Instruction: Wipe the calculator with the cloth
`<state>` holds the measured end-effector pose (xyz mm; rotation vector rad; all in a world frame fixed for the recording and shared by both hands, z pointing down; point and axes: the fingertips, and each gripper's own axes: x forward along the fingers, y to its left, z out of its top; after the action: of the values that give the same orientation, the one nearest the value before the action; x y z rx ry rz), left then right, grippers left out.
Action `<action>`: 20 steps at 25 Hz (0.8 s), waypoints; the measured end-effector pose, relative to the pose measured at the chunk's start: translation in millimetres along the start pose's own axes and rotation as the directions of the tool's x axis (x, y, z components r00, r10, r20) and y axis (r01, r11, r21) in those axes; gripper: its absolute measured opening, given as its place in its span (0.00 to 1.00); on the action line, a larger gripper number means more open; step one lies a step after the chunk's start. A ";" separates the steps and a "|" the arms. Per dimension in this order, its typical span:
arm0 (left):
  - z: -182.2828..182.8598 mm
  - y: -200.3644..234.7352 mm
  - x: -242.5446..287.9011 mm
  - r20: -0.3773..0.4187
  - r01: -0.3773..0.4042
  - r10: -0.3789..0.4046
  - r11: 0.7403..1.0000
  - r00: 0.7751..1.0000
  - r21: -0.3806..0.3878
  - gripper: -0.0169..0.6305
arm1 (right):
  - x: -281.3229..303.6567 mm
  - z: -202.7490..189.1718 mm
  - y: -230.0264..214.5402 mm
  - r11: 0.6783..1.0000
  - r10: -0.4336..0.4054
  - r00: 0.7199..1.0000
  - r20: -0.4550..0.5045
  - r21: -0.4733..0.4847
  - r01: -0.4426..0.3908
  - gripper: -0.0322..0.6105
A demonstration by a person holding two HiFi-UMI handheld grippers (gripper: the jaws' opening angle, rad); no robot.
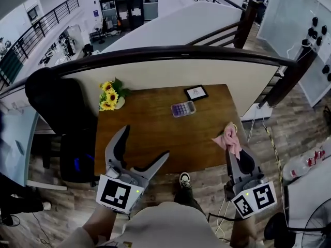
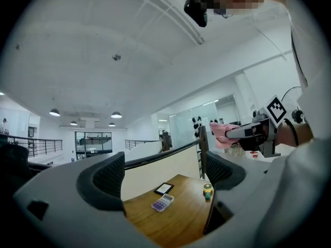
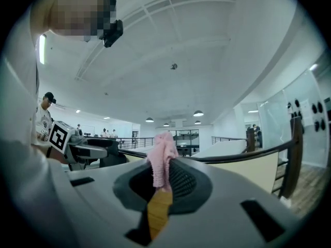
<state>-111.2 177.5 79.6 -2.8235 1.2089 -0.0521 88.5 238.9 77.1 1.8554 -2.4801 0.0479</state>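
Lilac-keyed and pale-bodied, the calculator (image 1: 183,108) is seen lying flat on the wooden desk (image 1: 155,143), in the upper middle of the head view, touched by neither tool. Just above it and to the right, a black-framed tablet (image 1: 196,92) is laid flat. At the desk's upper left corner a bunch of sunflowers (image 1: 109,95) is stood in a small pale vase. The pink cloth (image 1: 230,137) is pinched in the right tongs (image 1: 231,148), whose jaws are closed on it. It is held up at the desk's right edge, well apart from the calculator, with its loose folds bunched above the jaw tips. The left tongs (image 1: 146,142) are held over the desk's lower edge at lower left, jaws spread wide with nothing gripped between them. A black chair (image 1: 57,105) is seen to the left of the desk, and a dark curved handrail (image 1: 170,51) is seen above the desk's top edge.
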 end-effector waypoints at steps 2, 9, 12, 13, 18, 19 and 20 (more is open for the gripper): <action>-1.3 3.5 24.2 -0.011 -0.022 0.022 1.000 1.000 -0.001 0.74 | 20.5 -5.6 -21.4 1.000 0.030 0.999 -0.019 0.011 -0.029 0.11; -8.2 8.9 110.7 -0.052 -0.073 0.073 0.997 0.996 0.016 0.74 | 85.9 -19.1 -94.9 0.992 0.122 0.990 -0.069 0.035 -0.119 0.11; -10.9 12.1 143.4 -0.071 -0.100 0.101 0.995 0.992 0.026 0.74 | 113.1 -26.2 -121.6 0.986 0.165 0.982 -0.088 0.050 -0.161 0.11; -12.2 12.6 153.9 -0.078 -0.108 0.110 0.994 0.991 0.026 0.74 | 122.2 -28.7 -130.2 0.983 0.180 0.979 -0.095 0.055 -0.176 0.11; -20.4 12.1 191.8 -0.112 -0.141 0.144 0.989 0.983 0.038 0.74 | 163.4 -41.5 -161.4 0.964 0.260 0.959 -0.114 0.079 -0.253 0.11; -23.2 11.1 198.3 -0.117 -0.142 0.147 0.989 0.982 0.044 0.74 | 170.5 -44.5 -167.3 0.961 0.272 0.955 -0.119 0.080 -0.264 0.11; -26.5 10.2 204.5 -0.123 -0.143 0.149 0.988 0.981 0.050 0.74 | 177.2 -47.9 -172.9 0.958 0.282 0.951 -0.124 0.081 -0.273 0.11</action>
<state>20.9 21.1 106.0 -2.7241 1.4204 -0.2477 205.2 22.8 134.2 1.4525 -2.6496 0.2550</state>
